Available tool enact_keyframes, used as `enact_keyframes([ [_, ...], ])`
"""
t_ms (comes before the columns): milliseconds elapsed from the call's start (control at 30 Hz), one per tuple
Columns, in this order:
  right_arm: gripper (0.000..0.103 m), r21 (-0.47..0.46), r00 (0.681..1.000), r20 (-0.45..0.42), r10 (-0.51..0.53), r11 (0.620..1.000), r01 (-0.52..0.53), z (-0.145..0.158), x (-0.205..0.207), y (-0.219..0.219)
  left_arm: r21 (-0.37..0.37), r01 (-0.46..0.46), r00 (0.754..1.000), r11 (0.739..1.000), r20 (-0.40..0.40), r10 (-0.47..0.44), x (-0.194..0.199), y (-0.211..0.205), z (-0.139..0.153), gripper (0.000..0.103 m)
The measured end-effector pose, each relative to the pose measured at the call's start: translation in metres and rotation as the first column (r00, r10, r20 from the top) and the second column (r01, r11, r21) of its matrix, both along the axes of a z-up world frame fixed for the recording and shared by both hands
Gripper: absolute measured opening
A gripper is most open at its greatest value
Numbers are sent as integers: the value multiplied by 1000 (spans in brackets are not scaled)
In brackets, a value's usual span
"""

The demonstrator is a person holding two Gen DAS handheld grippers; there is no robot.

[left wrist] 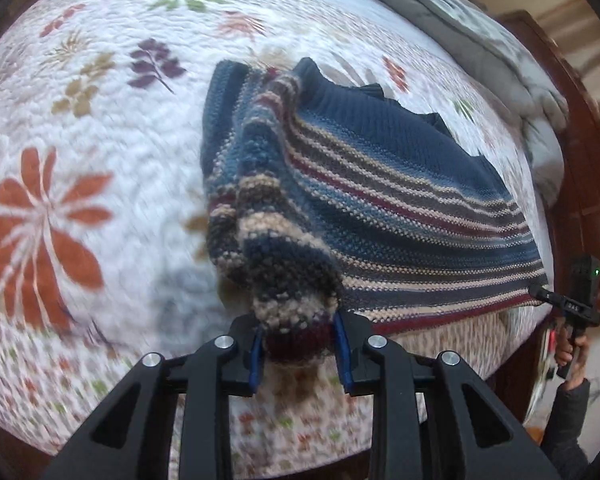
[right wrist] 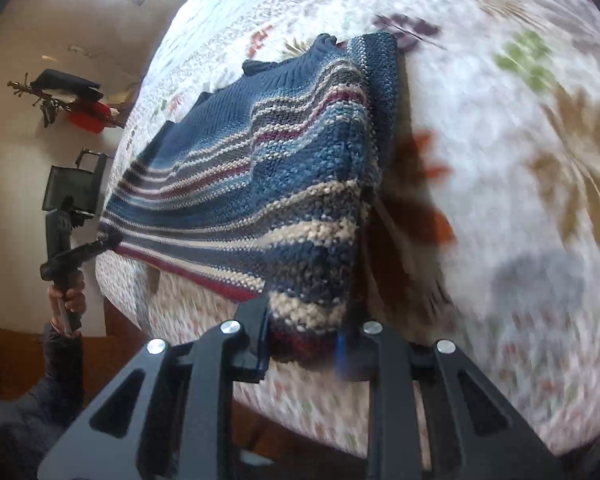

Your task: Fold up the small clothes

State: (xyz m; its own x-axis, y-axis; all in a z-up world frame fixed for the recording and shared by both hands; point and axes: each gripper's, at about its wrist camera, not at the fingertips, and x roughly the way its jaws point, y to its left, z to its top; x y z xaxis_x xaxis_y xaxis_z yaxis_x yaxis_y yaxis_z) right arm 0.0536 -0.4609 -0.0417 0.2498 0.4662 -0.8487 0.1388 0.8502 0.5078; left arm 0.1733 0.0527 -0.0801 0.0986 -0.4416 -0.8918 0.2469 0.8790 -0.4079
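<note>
Nearest the lens, the left tool (left wrist: 298,354) has its blue-padded jaws pinched almost closed on a bunched corner of the hem of the striped knitted sweater in navy, tan and dark red wool (left wrist: 380,184); the right tool (right wrist: 306,350) is likewise clamped tight on the opposite hem corner of that sweater (right wrist: 260,168). The sweater hangs stretched between the two corners, its hem lifted off the white quilted bedspread with printed leaves (left wrist: 100,140), while its navy ribbed collar end rests on the bedspread farther from both tools. A rumpled grey duvet (left wrist: 480,32) lies beyond the sweater near the bed's far edge. The knit looks thick, soft and floppy, fairly light, likely to sag and stretch under its own weight; taking hold at corners and seams, as here, seems the soundest grip for folding
</note>
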Motion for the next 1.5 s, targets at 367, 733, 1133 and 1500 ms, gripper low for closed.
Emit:
enact_keyframes([
  [367, 25, -134, 997, -57, -45, 990, 37, -46, -26, 4, 148, -10, 999, 989, 33, 5, -36, -29, -43, 31],
  [733, 67, -295, 997, -30, -76, 953, 64, -13, -28, -4, 237, -123, 991, 964, 75, 108, -37, 20, -16, 75],
  [1133, 72, -326, 995, 91, 34, 945, -2, 18, 124, 10, 302, -30, 976, 953, 215, -38, 77, -71, 23, 78],
  [1500, 48, -296, 993, 29, 114, 950, -100, -31, 198, 11, 292, 64, 984, 954, 141, -109, 122, -113, -33, 76],
])
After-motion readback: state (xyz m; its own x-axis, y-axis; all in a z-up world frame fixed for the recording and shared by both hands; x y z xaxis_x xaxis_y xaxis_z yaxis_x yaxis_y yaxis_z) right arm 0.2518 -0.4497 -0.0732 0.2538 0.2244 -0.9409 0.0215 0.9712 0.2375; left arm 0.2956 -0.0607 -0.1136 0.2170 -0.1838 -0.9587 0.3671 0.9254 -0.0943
